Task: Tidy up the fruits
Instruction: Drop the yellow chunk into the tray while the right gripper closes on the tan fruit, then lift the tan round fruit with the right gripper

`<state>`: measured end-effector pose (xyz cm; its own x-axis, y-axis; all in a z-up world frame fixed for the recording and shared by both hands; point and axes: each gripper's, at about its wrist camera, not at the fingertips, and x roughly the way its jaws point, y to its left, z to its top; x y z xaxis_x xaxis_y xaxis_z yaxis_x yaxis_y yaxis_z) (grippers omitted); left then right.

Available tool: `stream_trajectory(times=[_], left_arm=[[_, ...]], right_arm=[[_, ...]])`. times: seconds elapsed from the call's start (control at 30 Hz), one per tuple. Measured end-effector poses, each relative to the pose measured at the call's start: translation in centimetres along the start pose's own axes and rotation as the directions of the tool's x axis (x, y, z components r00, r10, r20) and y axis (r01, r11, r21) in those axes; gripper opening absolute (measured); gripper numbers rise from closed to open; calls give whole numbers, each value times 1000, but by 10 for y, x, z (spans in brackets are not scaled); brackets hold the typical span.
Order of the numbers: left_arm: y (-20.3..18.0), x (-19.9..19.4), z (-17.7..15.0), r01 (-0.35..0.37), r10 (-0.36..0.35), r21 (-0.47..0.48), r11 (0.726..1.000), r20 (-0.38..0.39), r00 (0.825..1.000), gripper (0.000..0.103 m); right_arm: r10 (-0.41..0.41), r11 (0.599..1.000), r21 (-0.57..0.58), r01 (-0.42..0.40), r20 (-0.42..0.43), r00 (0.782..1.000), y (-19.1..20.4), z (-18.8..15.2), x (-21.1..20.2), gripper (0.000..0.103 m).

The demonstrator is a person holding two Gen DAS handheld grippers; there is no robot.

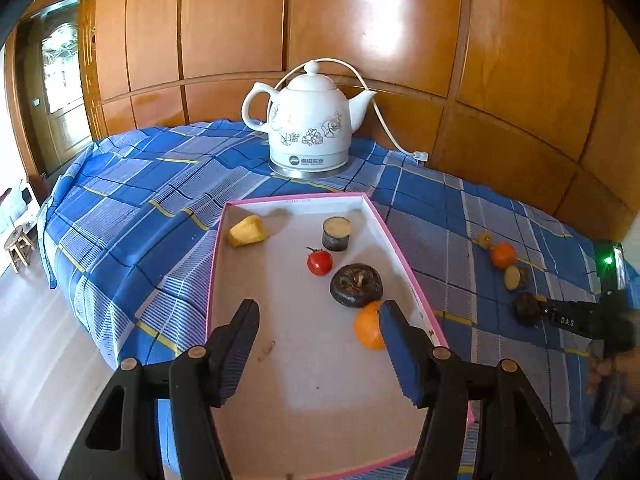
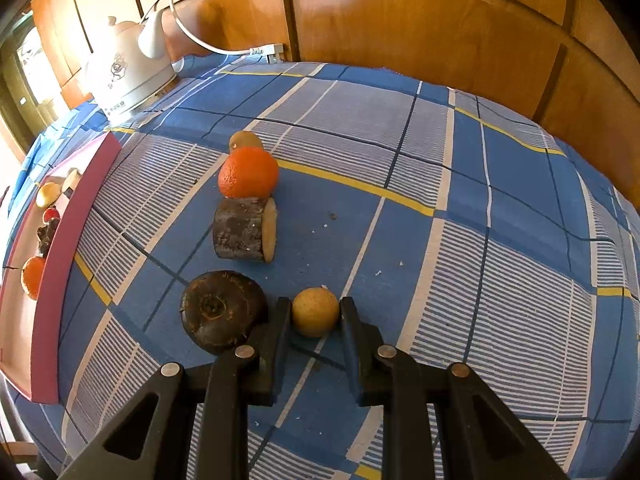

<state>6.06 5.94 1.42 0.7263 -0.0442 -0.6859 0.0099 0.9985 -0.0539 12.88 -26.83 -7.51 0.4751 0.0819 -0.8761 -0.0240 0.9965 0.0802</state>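
Right tongs (image 2: 315, 312) clamp yellow fruit (image 2: 315, 311) | left tongs (image 1: 318, 328) half-open, empty | "DAS"

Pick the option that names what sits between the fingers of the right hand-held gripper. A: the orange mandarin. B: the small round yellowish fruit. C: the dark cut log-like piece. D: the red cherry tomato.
B: in the right wrist view the right hand-held gripper has its fingers closed on either side of the small round yellowish fruit, down on the checked cloth.

A home room: wooden wardrobe panels (image 1: 360, 32), checked cloth (image 1: 132, 208) over a table, a ceramic electric kettle (image 1: 308, 120).
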Motion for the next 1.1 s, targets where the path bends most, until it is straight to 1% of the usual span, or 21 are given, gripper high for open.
stream_trajectory(times=[0.5,0.83,1.1], left_arm=[[3,-7,-14,15,-16,-16,1000,-17,1000,63],[7,-7,-15,12,-12,-23,1000,-16,1000,63],[10,-8,-16,12,-12,-29,1000,-20,1000,63]], right_arm=[[-30,1000,12,29,65,997,3,-9,-3,24],[-51,999,20,50,70,996,5,-9,-5,24],[-75,996,50,73,45,996,3,-11,-9,24]])
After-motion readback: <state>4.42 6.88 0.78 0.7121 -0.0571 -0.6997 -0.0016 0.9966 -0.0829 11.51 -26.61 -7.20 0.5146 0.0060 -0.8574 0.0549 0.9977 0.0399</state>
